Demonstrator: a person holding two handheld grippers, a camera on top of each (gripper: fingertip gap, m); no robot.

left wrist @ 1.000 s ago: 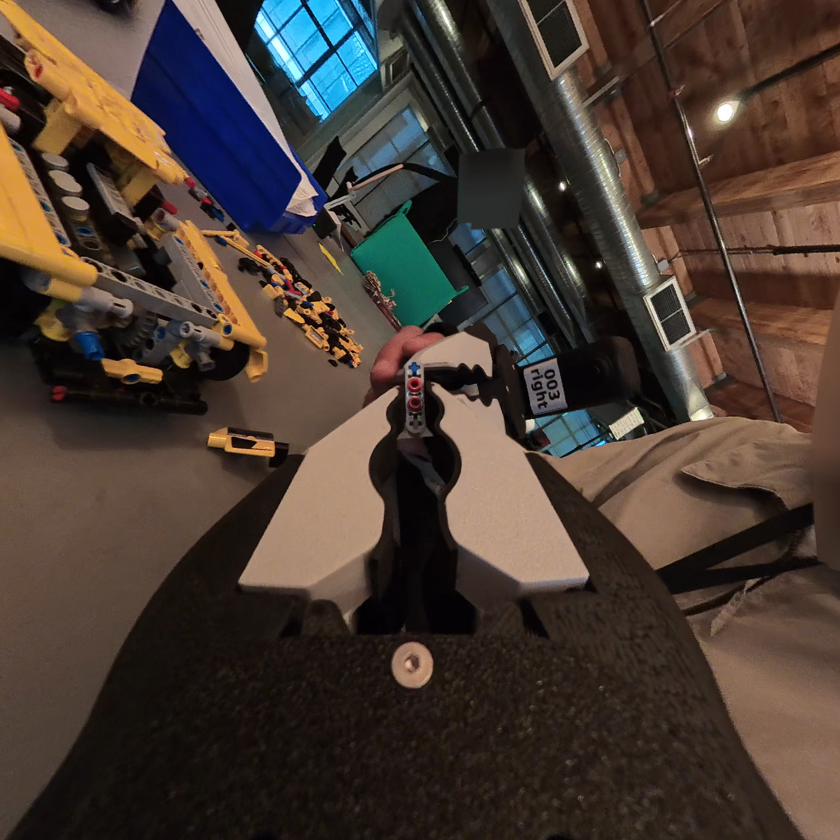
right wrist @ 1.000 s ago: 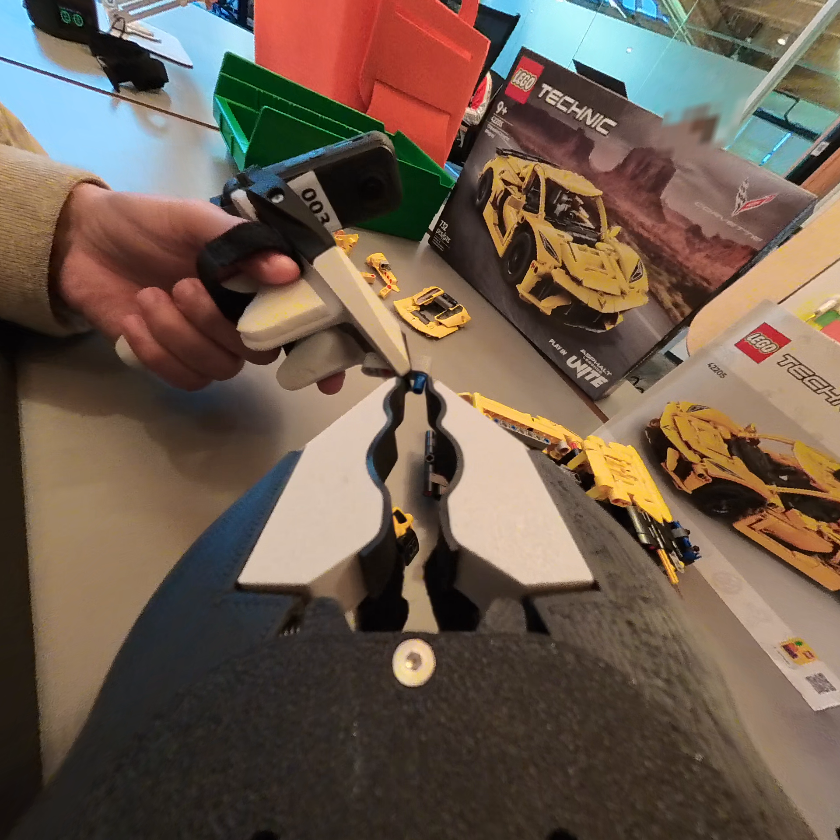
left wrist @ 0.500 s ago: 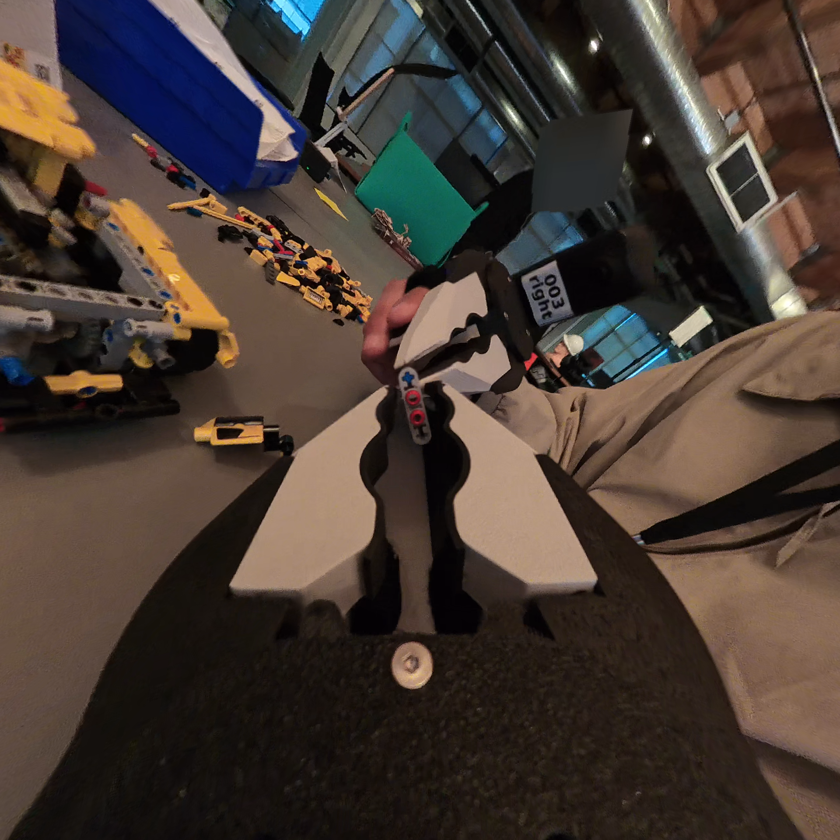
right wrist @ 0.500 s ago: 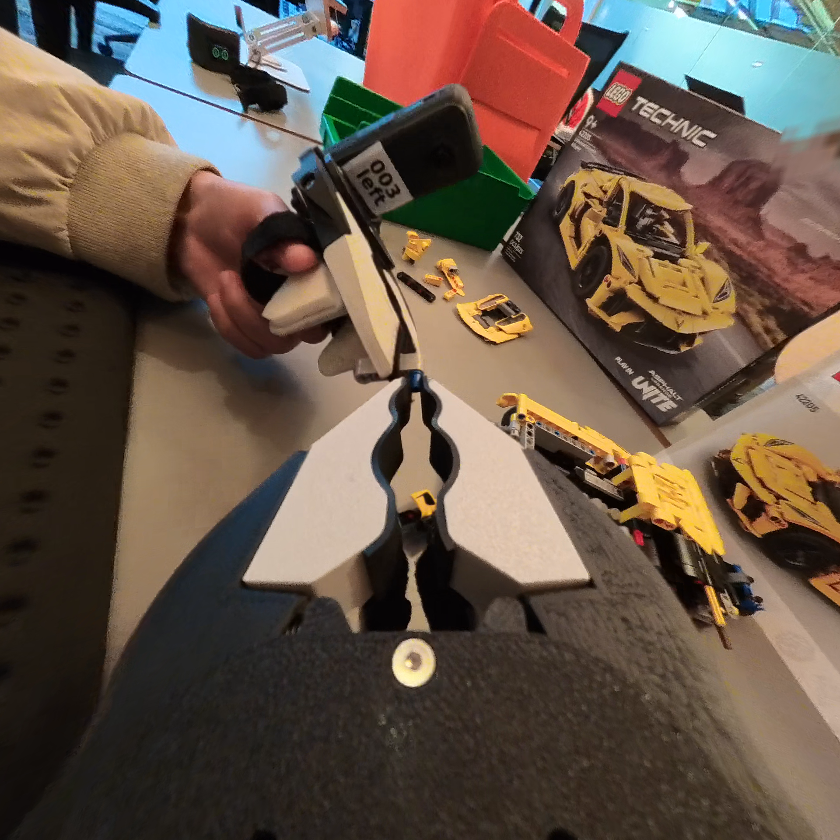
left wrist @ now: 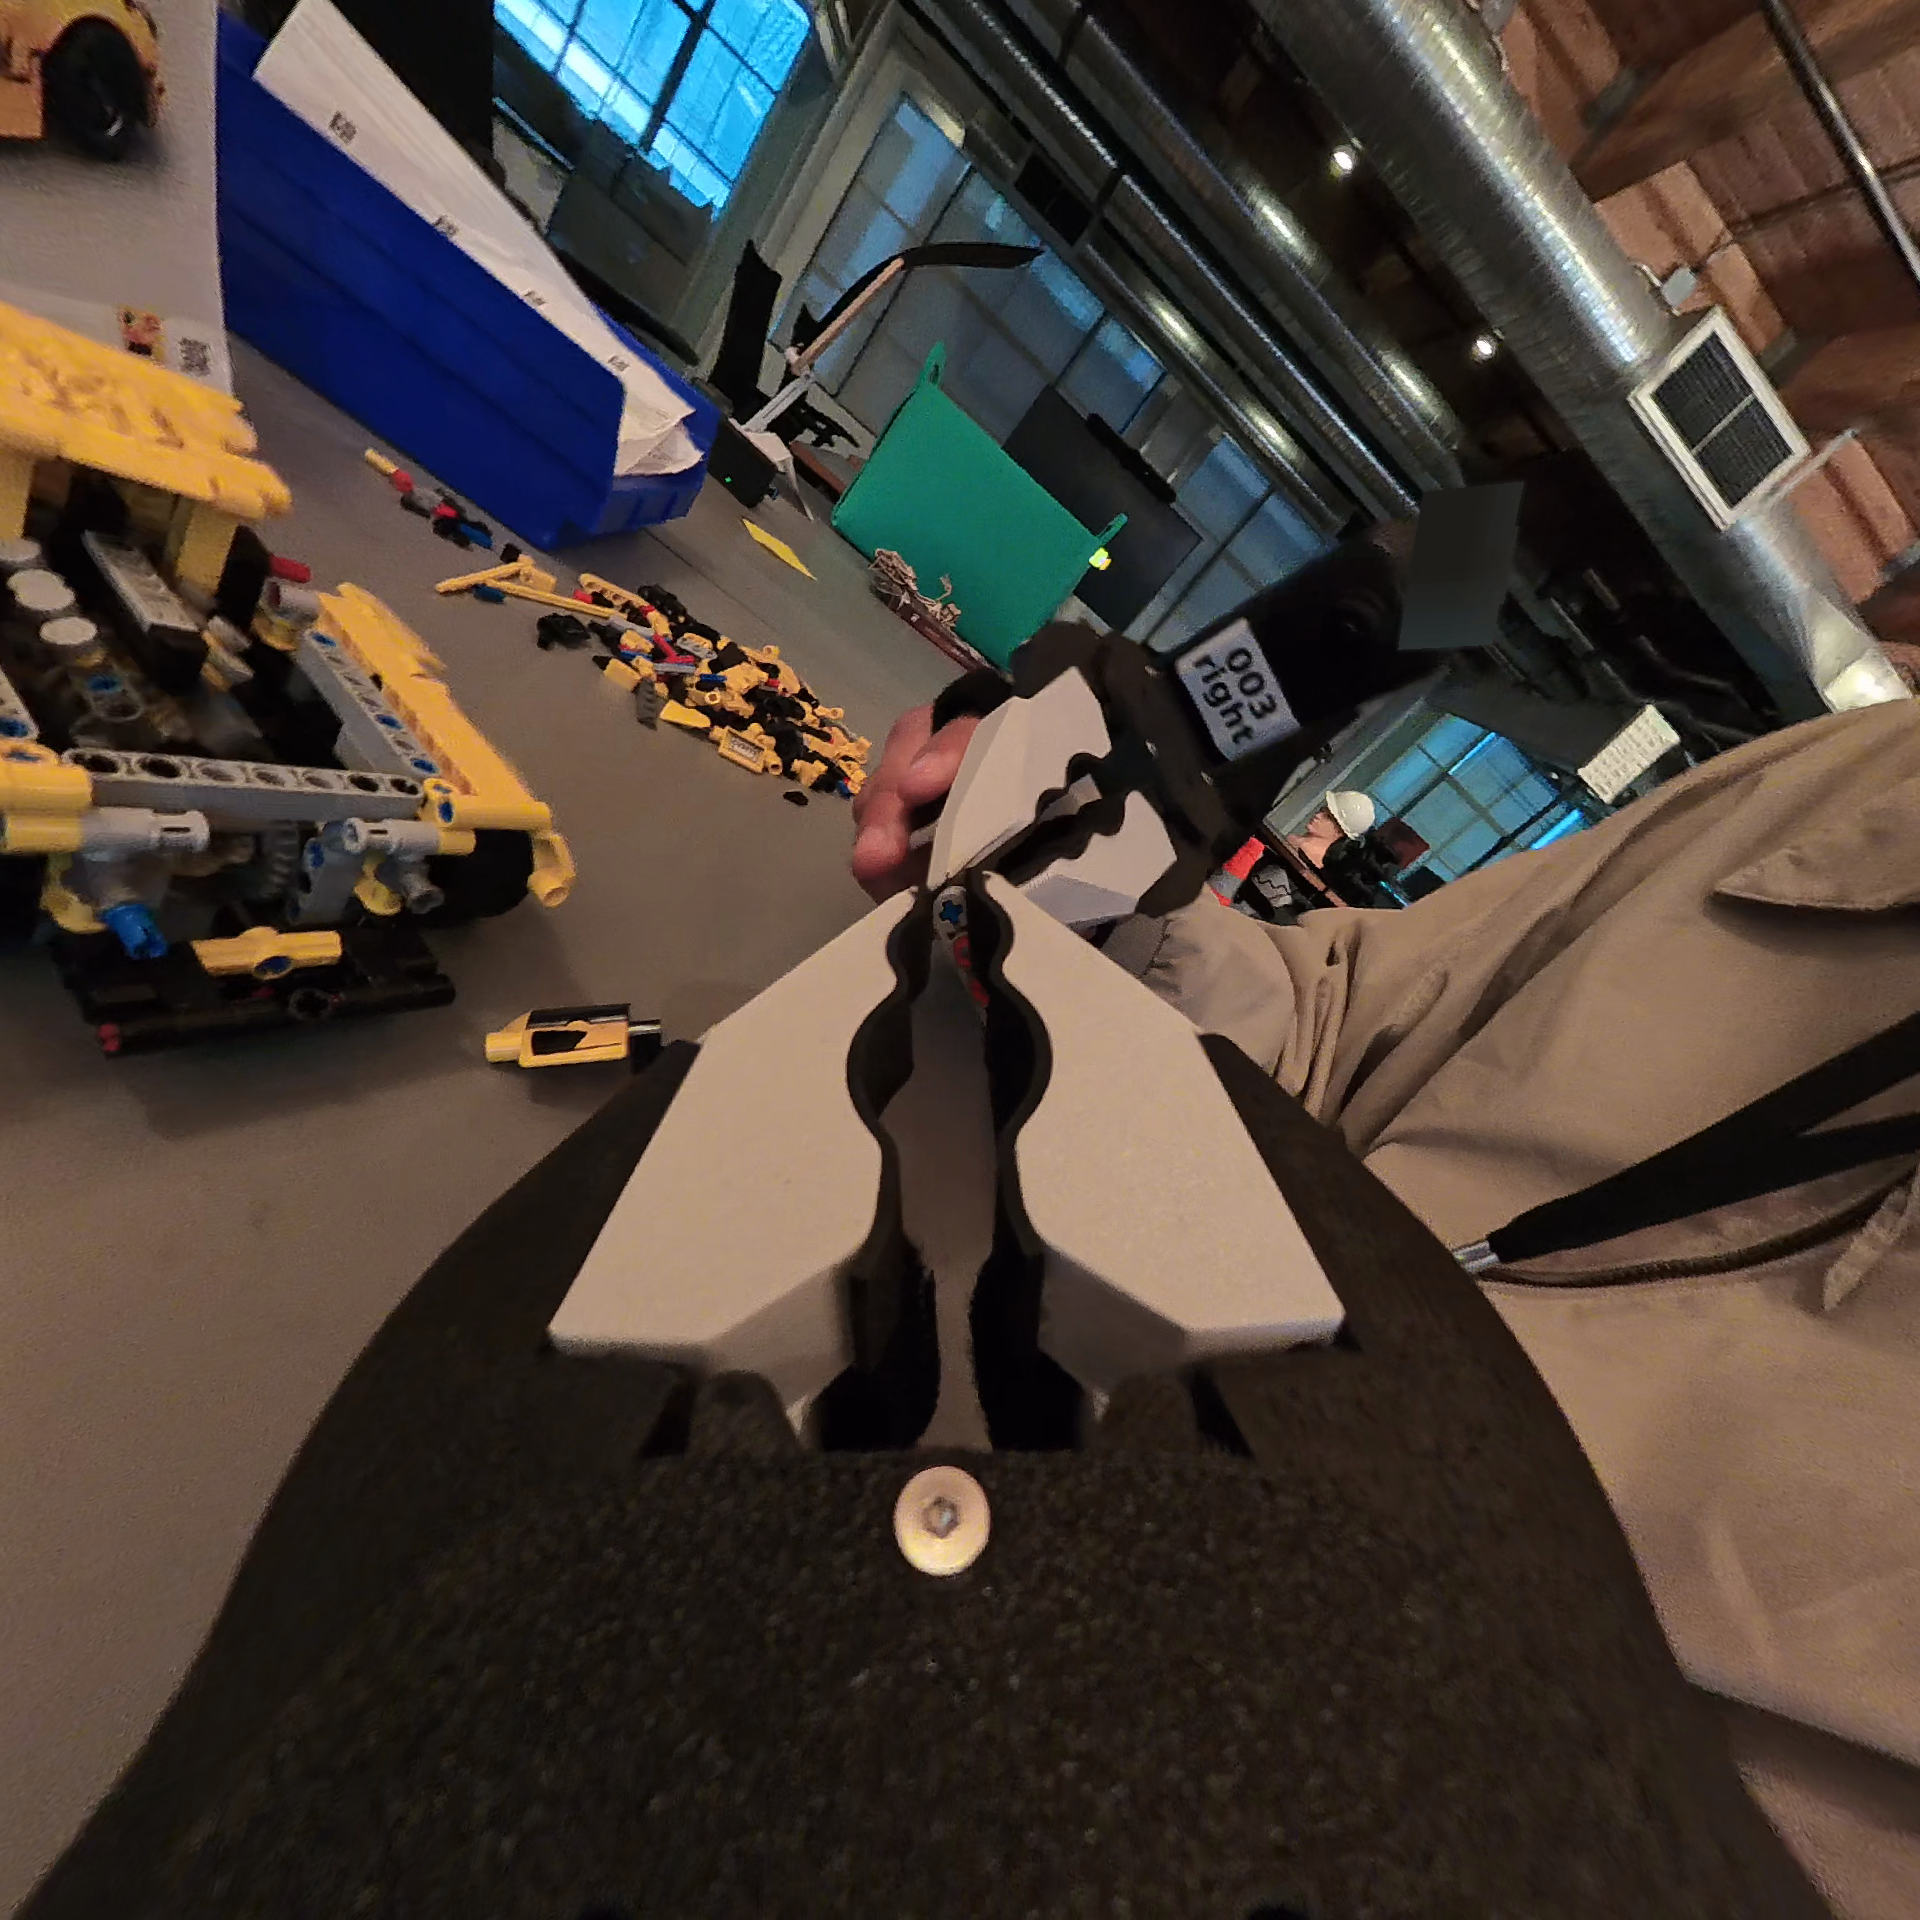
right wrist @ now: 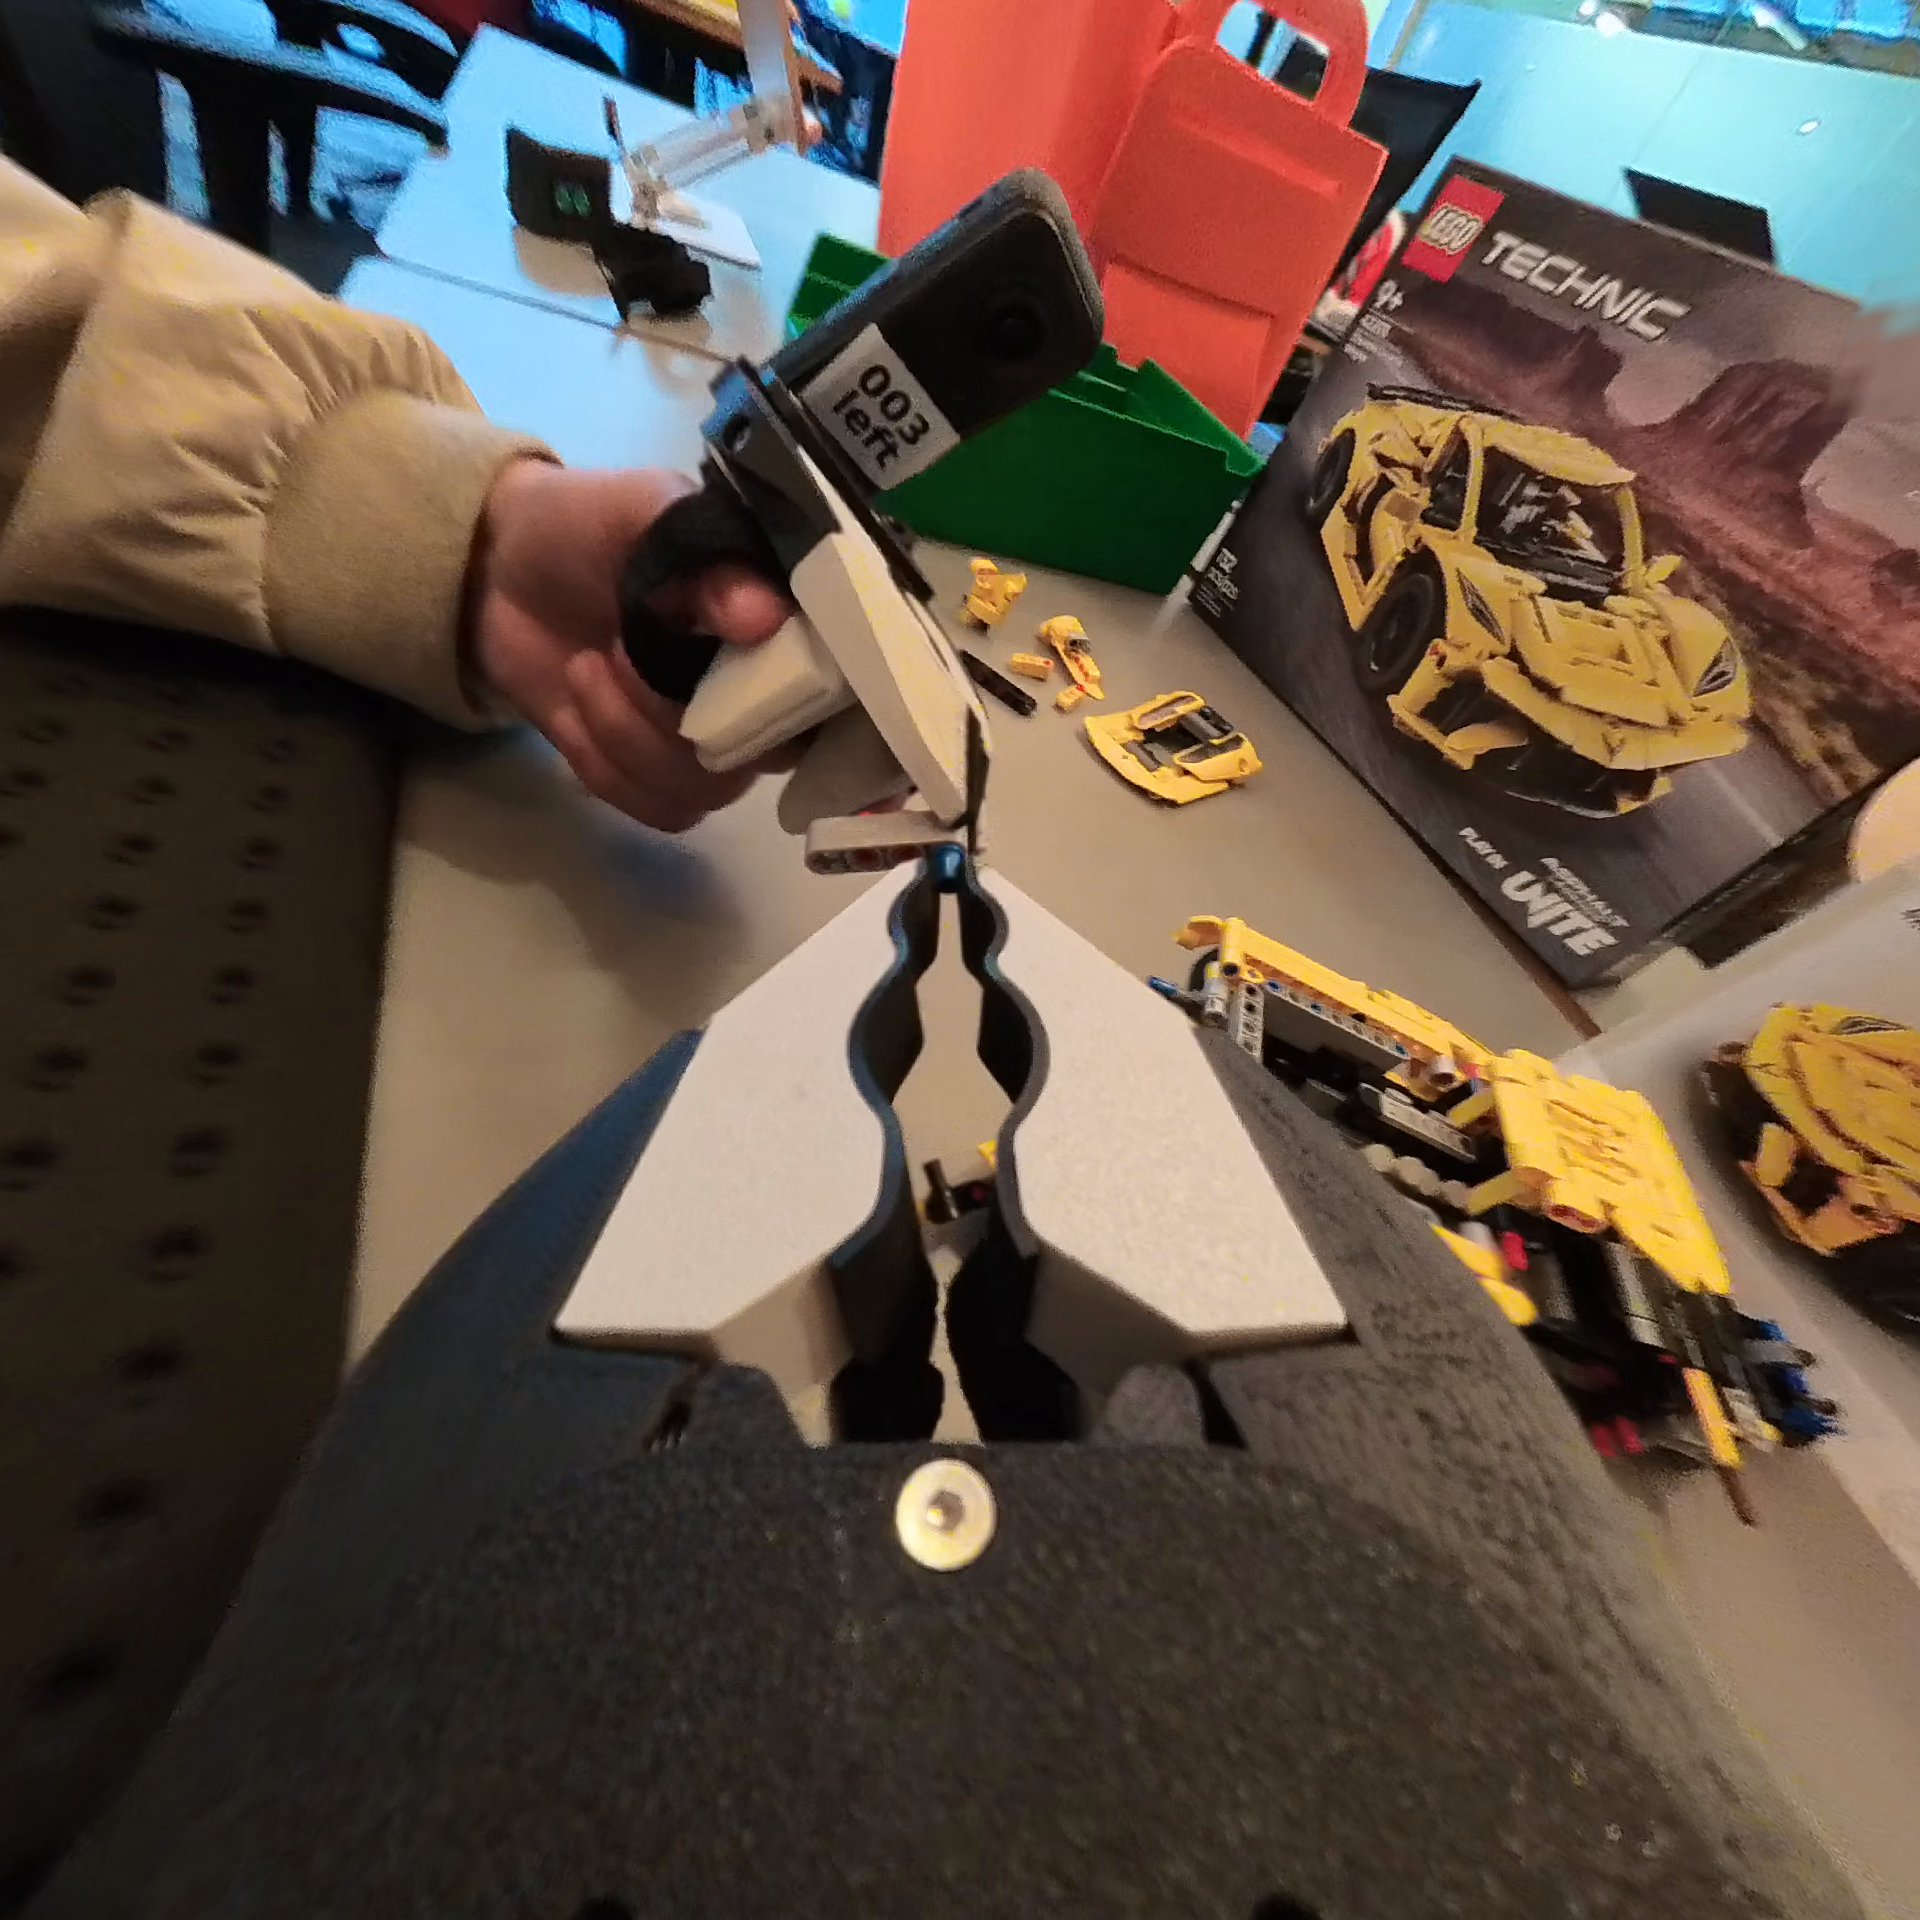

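Left gripper (left wrist: 951,914): clenched on a grey beam (right wrist: 868,836) with red pins. Right gripper (right wrist: 948,868): clenched on a blue pin (right wrist: 947,858), now brought tip-to-tip against the beam, closer than a second ago. Half-built yellow car (right wrist: 1507,1132): right, on the table (right wrist: 644,987).
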